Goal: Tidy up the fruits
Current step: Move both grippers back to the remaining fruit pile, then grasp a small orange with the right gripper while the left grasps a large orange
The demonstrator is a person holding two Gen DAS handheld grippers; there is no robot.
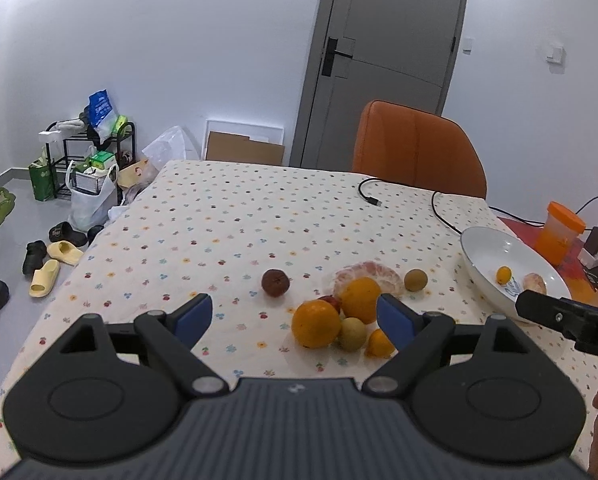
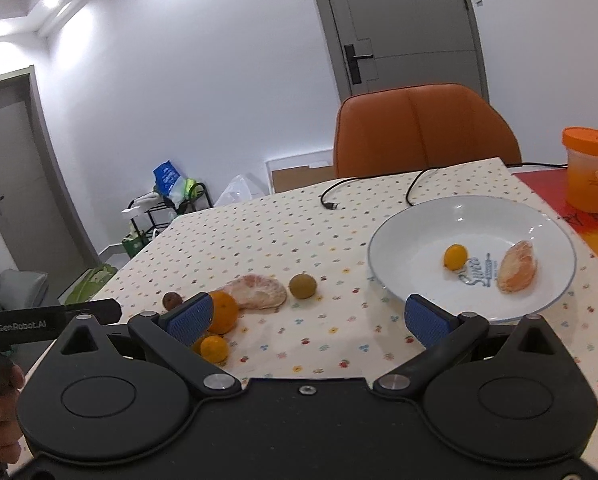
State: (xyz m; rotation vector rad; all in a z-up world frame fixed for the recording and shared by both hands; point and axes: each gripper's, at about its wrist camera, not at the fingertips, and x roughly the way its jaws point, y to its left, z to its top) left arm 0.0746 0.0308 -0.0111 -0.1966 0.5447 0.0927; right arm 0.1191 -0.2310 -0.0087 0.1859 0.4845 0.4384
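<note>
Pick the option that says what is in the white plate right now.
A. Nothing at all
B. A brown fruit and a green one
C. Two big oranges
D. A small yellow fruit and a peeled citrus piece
D: the white plate holds just a small yellow fruit and a peeled citrus piece; the other fruits lie on the tablecloth.

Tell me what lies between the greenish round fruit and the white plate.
Nothing: in the right wrist view, only bare dotted tablecloth separates the greenish fruit from the plate.

hand-held gripper (image 2: 307,320) | black body | blue ribbed pads (image 2: 191,318) | silver screws
</note>
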